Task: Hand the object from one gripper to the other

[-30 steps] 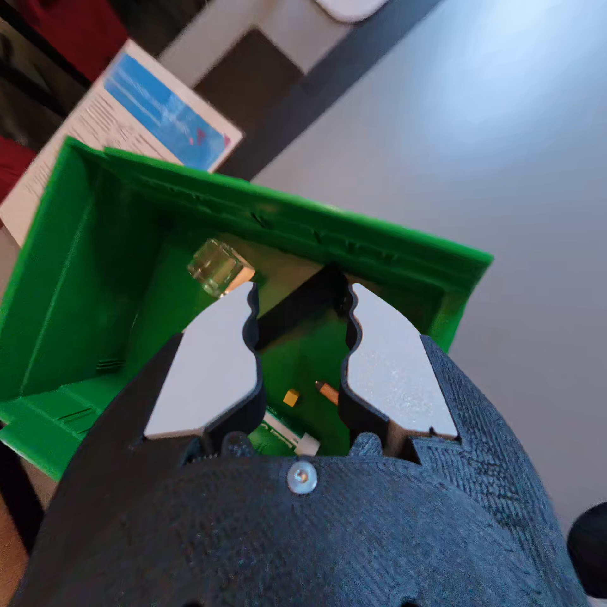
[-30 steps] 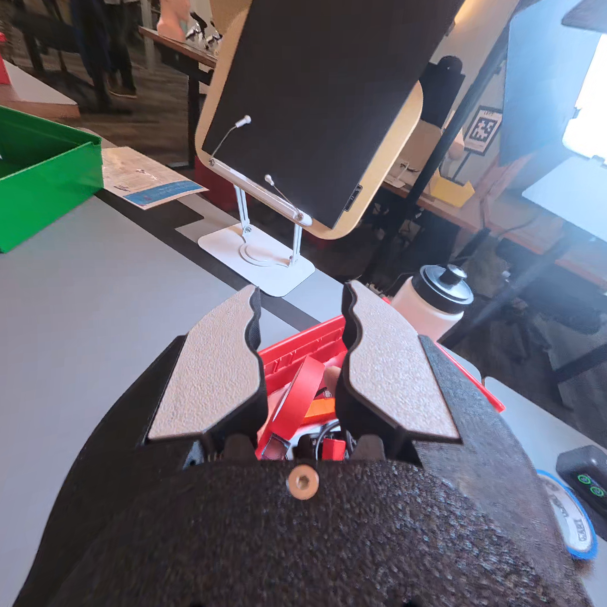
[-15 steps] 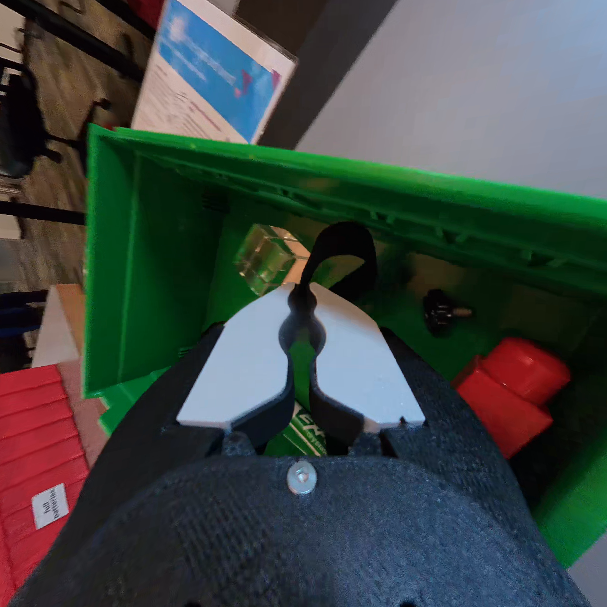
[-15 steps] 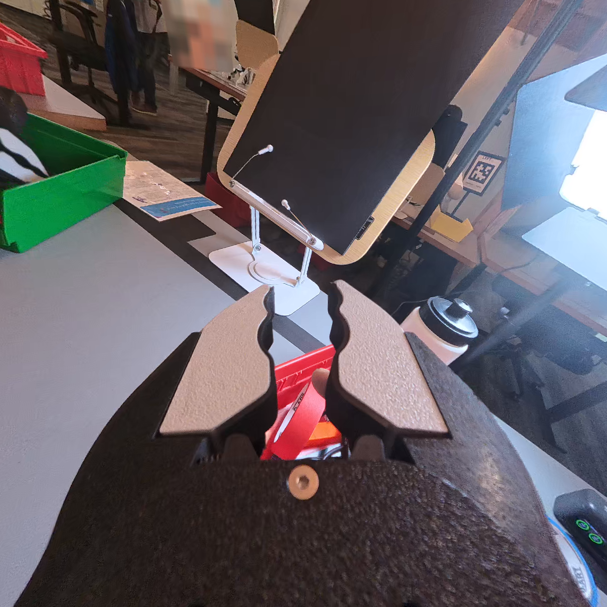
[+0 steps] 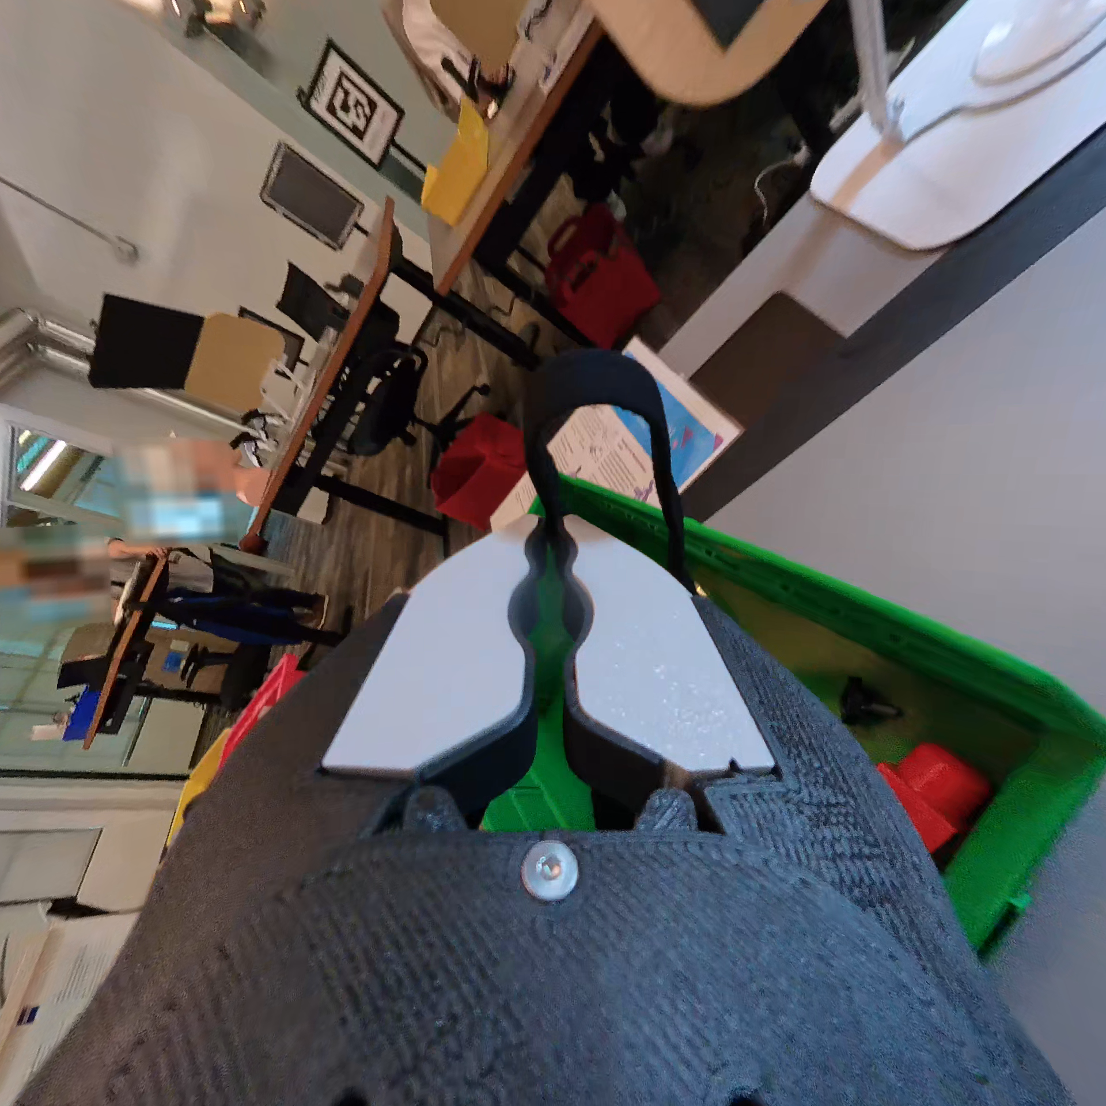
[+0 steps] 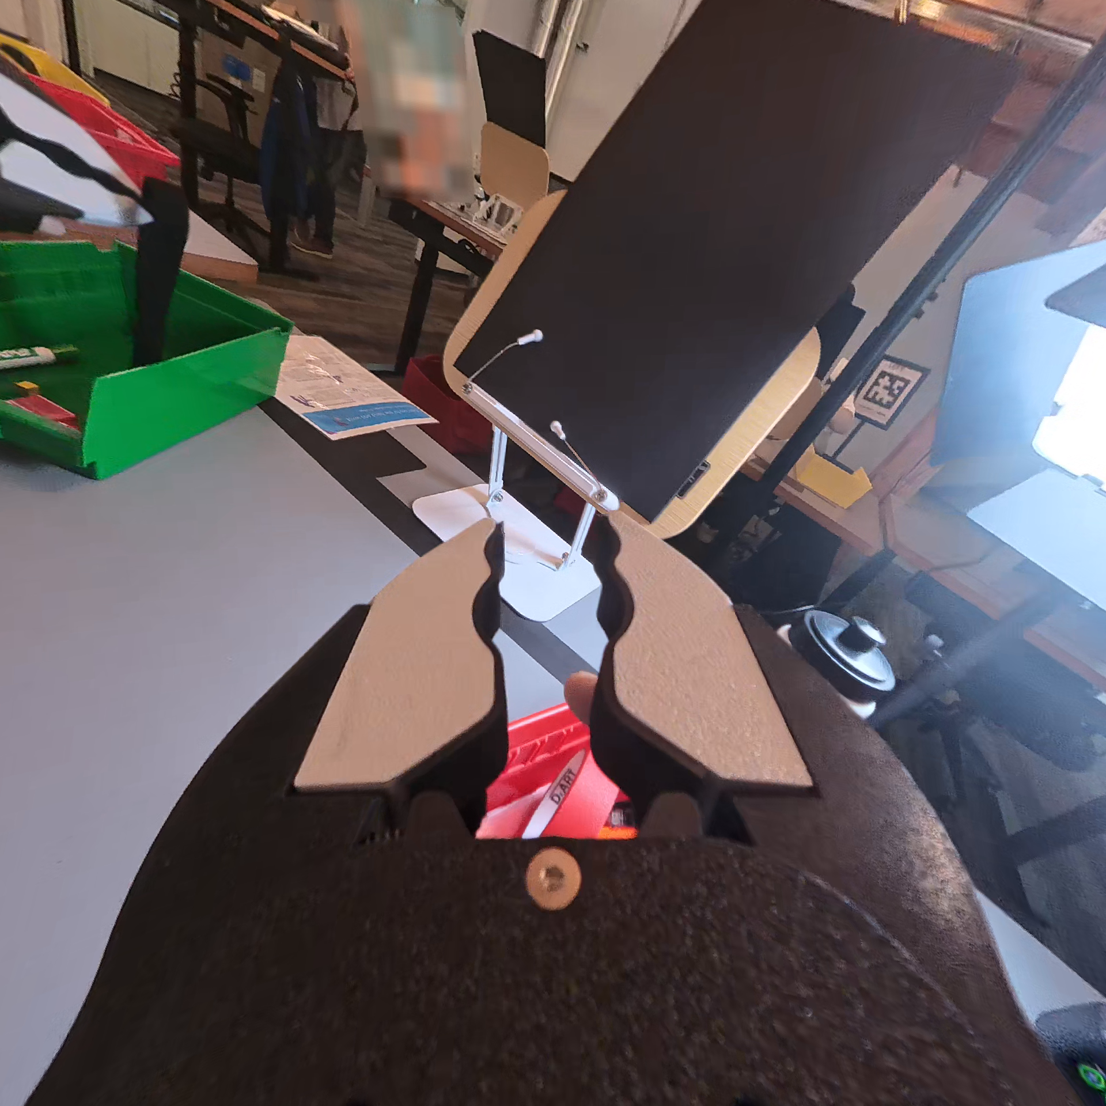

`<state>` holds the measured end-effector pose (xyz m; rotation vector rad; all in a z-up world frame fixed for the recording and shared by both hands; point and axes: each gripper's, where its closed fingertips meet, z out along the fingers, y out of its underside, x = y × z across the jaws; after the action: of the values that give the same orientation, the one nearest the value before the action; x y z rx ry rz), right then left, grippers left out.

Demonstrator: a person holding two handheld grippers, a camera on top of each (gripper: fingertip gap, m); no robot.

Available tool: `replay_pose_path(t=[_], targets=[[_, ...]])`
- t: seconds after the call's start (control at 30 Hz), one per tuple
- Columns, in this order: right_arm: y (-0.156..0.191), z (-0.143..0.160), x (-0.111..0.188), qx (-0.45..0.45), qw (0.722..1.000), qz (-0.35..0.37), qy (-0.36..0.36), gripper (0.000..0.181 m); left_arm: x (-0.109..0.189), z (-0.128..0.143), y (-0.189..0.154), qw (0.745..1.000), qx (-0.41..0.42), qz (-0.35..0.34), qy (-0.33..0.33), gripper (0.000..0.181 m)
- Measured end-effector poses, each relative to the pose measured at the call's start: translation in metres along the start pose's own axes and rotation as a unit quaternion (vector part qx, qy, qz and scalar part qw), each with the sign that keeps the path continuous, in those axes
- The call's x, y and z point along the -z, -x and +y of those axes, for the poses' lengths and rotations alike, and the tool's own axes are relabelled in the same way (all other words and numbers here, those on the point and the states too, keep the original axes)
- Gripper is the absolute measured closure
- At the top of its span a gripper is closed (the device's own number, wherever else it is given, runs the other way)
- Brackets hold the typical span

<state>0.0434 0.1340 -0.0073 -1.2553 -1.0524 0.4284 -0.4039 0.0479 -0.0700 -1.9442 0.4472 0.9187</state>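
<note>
My left gripper [image 5: 553, 532] is shut on a black strap [image 5: 592, 383]. The strap loops up beyond the fingertips, and its other end runs down toward the green bin [image 5: 898, 616]. I hold it above the bin. In the right wrist view the left gripper [image 6: 60, 161] shows at the far left, with the strap [image 6: 158, 269] hanging from it into the green bin [image 6: 179, 395]. My right gripper [image 6: 553, 526] is open and empty, above a red bin [image 6: 538, 736] at the table's right side, well apart from the strap.
The green bin holds a red block [image 5: 933, 790] and a small black knob [image 5: 862, 706]. A black board on a white stand [image 6: 688, 269] is at the table's far edge, with a leaflet [image 6: 353, 401] beside it. A water bottle [image 6: 850, 658] stands to the right. A grey tabletop [image 6: 179, 568] lies between the bins. The grippers' ends are close to 45 cm from one another.
My left gripper closed on the black strap inside the green bin and lifted it up out of the bin. My right gripper stayed open and rose a little over the red bin.
</note>
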Motion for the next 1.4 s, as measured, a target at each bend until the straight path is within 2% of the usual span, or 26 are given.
replay_pose_path(t=[0.03,0.17,0.3,0.37,0.47,0.53,0.63,0.7,0.73,0.77,0.8,0.83,0.9,0.93,0.97,1.0,1.03,1.07,1.13,1.23,1.33,1.4], targets=[[0.003,-0.003,0.000,0.005,1.000,-0.004,-0.007,0.153,0.007,-0.011,0.000,1.000,0.001,-0.001,-0.017,0.178],[0.021,-0.016,-0.001,0.021,0.999,-0.030,-0.032,0.153,0.040,-0.058,-0.007,0.995,0.014,0.013,-0.100,0.179],[0.049,-0.031,-0.001,0.026,0.994,-0.082,-0.068,0.152,0.079,-0.110,-0.039,0.969,0.056,0.113,-0.210,0.179],[0.070,-0.039,0.000,0.016,0.987,-0.129,-0.089,0.150,0.106,-0.138,-0.063,0.934,0.095,0.206,-0.275,0.179],[0.107,-0.049,0.001,-0.023,0.968,-0.218,-0.119,0.146,0.149,-0.172,-0.099,0.855,0.150,0.352,-0.351,0.179],[0.136,-0.045,-0.002,-0.062,0.949,-0.292,-0.104,0.136,0.173,-0.188,-0.117,0.800,0.177,0.430,-0.379,0.179],[0.177,-0.039,-0.005,-0.094,0.918,-0.374,-0.097,0.128,0.195,-0.200,-0.139,0.740,0.202,0.508,-0.391,0.179],[0.200,-0.036,-0.006,-0.103,0.900,-0.412,-0.095,0.136,0.204,-0.205,-0.150,0.713,0.209,0.543,-0.392,0.179],[0.208,-0.034,-0.005,-0.098,0.895,-0.425,-0.094,0.150,0.206,-0.206,-0.154,0.707,0.209,0.550,-0.393,0.179],[0.208,-0.032,-0.008,-0.089,0.901,-0.413,-0.096,0.174,0.206,-0.206,-0.157,0.706,0.205,0.552,-0.394,0.179],[0.203,-0.031,-0.014,-0.076,0.914,-0.386,-0.097,0.176,0.209,-0.206,-0.160,0.701,0.198,0.557,-0.400,0.179],[0.195,-0.028,-0.018,-0.060,0.927,-0.358,-0.093,0.176,0.218,-0.206,-0.160,0.682,0.189,0.572,-0.414,0.179],[0.172,-0.034,-0.020,-0.022,0.949,-0.292,-0.115,0.176,0.247,-0.197,-0.167,0.626,0.140,0.637,-0.428,0.176],[0.161,-0.038,-0.019,0.011,0.959,-0.254,-0.129,0.176,0.259,-0.189,-0.173,0.607,0.104,0.662,-0.428,0.173],[0.153,-0.041,-0.017,0.056,0.963,-0.222,-0.141,0.176,0.265,-0.184,-0.177,0.601,0.077,0.668,-0.432,0.169],[0.147,-0.044,-0.013,0.105,0.963,-0.191,-0.157,0.176,0.265,-0.182,-0.179,0.611,0.065,0.658,-0.436,0.162],[0.141,-0.049,-0.009,0.154,0.960,-0.157,-0.173,0.176,0.263,-0.182,-0.179,0.616,0.065,0.655,-0.433,0.157],[0.136,-0.054,-0.006,0.198,0.955,-0.121,-0.186,0.176,0.262,-0.182,-0.178,0.609,0.076,0.666,-0.424,0.153],[0.130,-0.060,0.000,0.283,0.937,-0.060,-0.198,0.176,0.257,-0.185,-0.172,0.584,0.125,0.697,-0.398,0.146],[0.132,-0.055,-0.002,0.428,0.885,0.009,-0.184,0.176,0.247,-0.190,-0.162,0.537,0.200,0.731,-0.370,0.141],[0.147,-0.043,-0.010,0.487,0.856,0.008,-0.174,0.176,0.242,-0.186,-0.153,0.486,0.234,0.765,-0.354,0.130],[0.159,-0.036,-0.015,0.497,0.849,-0.006,-0.177,0.176,0.233,-0.181,-0.147,0.466,0.253,0.775,-0.343,0.127]])
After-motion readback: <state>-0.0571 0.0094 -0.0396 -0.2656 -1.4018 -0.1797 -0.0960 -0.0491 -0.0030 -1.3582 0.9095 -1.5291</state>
